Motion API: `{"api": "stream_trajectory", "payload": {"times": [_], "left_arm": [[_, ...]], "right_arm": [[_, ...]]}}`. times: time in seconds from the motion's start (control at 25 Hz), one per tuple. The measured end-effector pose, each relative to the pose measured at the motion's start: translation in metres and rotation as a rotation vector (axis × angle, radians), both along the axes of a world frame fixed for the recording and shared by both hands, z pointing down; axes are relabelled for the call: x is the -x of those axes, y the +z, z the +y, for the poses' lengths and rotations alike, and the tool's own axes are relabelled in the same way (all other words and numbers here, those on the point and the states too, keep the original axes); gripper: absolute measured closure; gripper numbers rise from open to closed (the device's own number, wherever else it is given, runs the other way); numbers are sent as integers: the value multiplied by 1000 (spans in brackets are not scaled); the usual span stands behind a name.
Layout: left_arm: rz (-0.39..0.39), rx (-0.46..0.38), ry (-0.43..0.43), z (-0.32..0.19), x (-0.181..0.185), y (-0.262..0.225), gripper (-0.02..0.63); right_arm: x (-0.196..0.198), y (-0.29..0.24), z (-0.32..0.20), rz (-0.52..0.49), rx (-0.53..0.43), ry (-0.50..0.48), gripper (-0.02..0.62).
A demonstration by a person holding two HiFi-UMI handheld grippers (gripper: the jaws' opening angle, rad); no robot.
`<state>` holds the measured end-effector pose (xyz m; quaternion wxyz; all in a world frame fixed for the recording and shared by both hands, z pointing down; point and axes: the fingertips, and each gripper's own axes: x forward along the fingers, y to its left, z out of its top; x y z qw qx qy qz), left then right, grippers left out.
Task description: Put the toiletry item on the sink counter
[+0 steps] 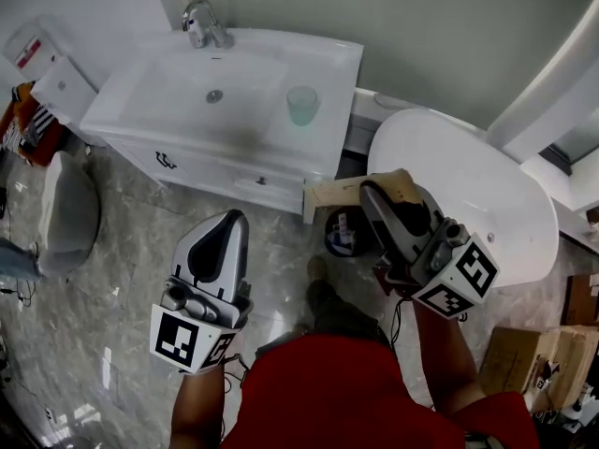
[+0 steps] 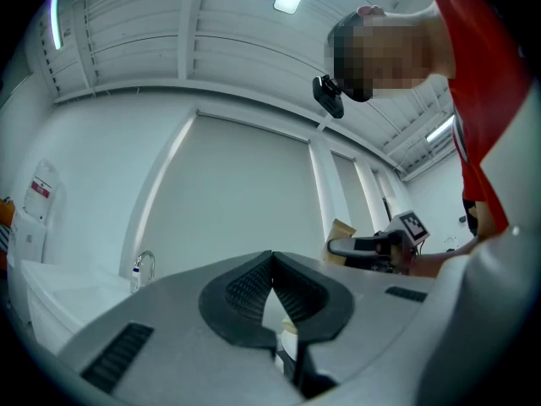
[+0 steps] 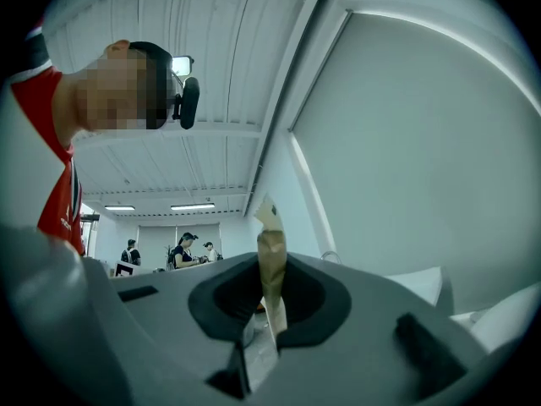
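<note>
My right gripper (image 1: pixel 372 193) is shut on a flat beige toiletry packet (image 1: pixel 332 193), which sticks out to the left over the floor in front of the cabinet. In the right gripper view the packet (image 3: pixel 272 256) stands upright, pinched between the dark pads (image 3: pixel 311 307). The white sink counter (image 1: pixel 323 59) lies ahead, with a faucet (image 1: pixel 201 21) at the back and a pale green cup (image 1: pixel 301 104) on its right side. My left gripper (image 1: pixel 234 217) hovers over the floor below the counter, jaws shut and nothing in them (image 2: pixel 270 260).
A white bathtub (image 1: pixel 477 199) sits to the right of the sink cabinet. A round dark object (image 1: pixel 343 235) lies on the marble floor between them. A grey seat (image 1: pixel 70 215) is at the left, and cardboard boxes (image 1: pixel 524 358) at the lower right.
</note>
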<state>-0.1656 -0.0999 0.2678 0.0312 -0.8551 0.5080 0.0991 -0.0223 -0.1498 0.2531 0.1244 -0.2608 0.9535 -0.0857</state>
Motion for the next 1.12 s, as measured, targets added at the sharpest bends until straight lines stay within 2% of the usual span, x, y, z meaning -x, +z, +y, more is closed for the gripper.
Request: {"api": "stream_trajectory", "payload": {"times": [0.32,0.56,0.84,1.12], "left_arm": [[-32,-16,-31,-105,-3,-3,589],[-46,-12,-43,-171,-1,1,589],[-12,14,-22,-224,2,15,589],[-4,48,25,-268,7,44,589]], "right_arm": [[10,3,-119,5,1,-12,545],[26,6,-187,30,-2,-18,545],[45,29,-240,81,16,25,545],[62,83,-286,193,95,95,545]]}}
